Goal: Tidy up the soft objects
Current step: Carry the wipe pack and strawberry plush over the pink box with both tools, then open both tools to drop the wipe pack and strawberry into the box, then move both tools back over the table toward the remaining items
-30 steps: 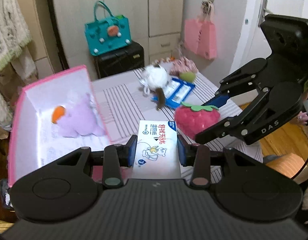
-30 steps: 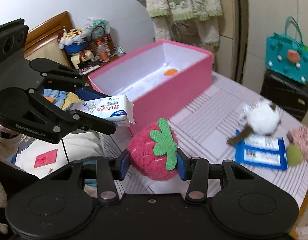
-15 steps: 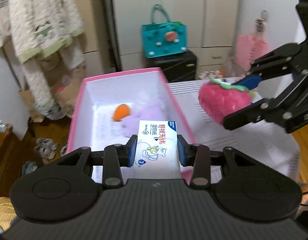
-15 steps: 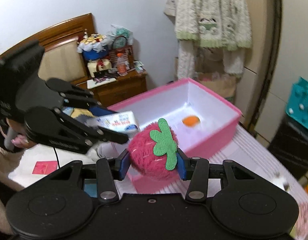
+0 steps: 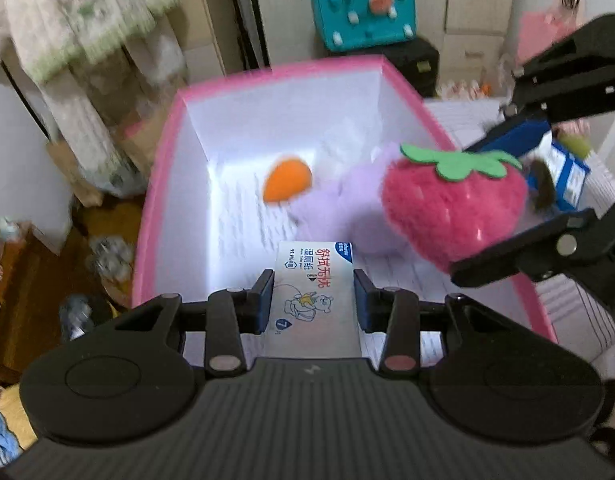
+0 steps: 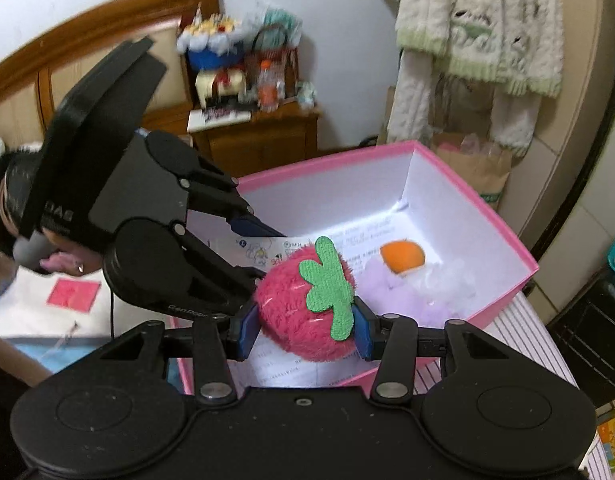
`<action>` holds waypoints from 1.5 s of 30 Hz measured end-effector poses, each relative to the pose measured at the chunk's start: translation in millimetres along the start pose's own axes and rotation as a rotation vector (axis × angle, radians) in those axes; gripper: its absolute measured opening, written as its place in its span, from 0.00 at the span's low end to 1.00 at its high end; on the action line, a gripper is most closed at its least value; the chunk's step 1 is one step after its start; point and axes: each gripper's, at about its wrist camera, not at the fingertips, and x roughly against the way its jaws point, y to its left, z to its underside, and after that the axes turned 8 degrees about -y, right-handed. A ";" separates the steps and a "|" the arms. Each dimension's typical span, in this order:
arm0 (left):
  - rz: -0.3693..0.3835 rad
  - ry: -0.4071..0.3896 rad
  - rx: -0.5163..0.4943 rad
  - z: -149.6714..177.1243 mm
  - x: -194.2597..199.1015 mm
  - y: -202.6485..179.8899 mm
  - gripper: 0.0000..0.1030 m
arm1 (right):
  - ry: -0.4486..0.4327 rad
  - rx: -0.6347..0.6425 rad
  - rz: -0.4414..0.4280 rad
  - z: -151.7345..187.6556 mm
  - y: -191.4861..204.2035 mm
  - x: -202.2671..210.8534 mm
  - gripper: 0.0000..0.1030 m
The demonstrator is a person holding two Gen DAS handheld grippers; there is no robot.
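Nearest in the left wrist view, the left gripper is clamped on a white tissue pack, its two pads pressing the sides of the pack, and it hangs just over the near edge of the pink box. To the right of it, the right gripper is clamped on a plush strawberry, which is squeezed a little between the pads and is held above the inside of the box, near its right wall.

Deeper in the box lies a purple plush toy with an orange part, so I judge that one soft thing is put away already. The two things in the grippers are over the box but not yet released; letting them go is what remains for them. Farther right, on the striped table, blue packs and a fluffy toy, mostly hidden, seem to wait for later.

The two grippers are close together over the box, so they may bump each other. Far behind stand a teal bag and hanging clothes.
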 end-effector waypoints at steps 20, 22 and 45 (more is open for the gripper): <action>0.008 0.243 -0.002 -13.1 -61.7 24.6 0.38 | 0.272 0.198 -0.018 -0.7 7.3 -74.0 0.51; 0.000 0.221 0.006 -17.1 -60.1 23.2 0.38 | 0.293 0.201 0.000 -1.3 7.7 -81.5 0.50; 0.043 0.094 0.042 -20.7 12.8 31.8 0.49 | 0.061 0.034 0.070 -1.4 24.7 17.7 0.65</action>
